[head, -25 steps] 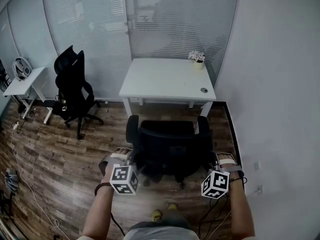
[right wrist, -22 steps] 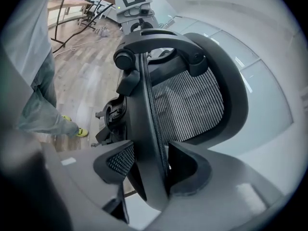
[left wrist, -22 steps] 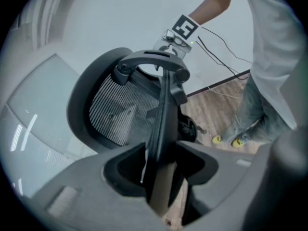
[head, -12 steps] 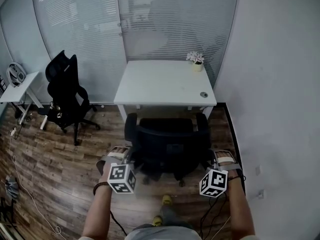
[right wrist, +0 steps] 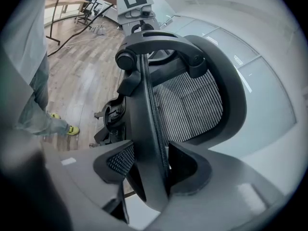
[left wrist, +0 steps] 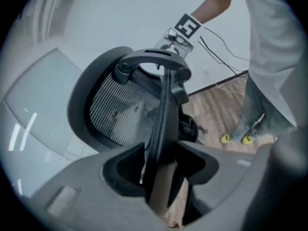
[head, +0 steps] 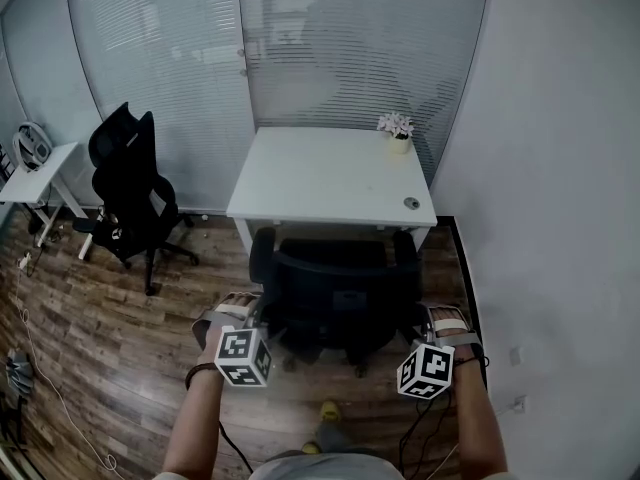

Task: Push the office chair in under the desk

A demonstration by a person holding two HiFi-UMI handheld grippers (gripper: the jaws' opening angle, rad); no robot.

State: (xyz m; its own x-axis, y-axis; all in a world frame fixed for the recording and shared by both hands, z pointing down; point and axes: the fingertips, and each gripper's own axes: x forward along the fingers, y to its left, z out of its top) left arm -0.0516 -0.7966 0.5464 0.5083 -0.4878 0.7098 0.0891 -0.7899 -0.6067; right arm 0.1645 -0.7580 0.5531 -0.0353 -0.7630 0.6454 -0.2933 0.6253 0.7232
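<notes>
The black mesh-backed office chair (head: 335, 293) has rolled closer to the white rectangular desk (head: 330, 178), its seat seemingly underneath. Only the gripper views show the grips: the left gripper (left wrist: 160, 166), its jaws just eased wider, and the right gripper (right wrist: 150, 159) clamp the backrest edges.

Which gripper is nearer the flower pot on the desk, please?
Right. The right gripper clamps the office chair on the side nearest the flower pot; the left gripper clamps the opposite side.

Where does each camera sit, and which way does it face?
Head view: on the person's head, facing steeply down at office chair and desk; forearms, left gripper, right gripper show.
Left gripper view: rides the left gripper, facing rightward across the chair's backrest between its jaws; legs show.
Right gripper view: mirrored, facing leftward; a leg shows.
Shared: each gripper view shows the other gripper.
</notes>
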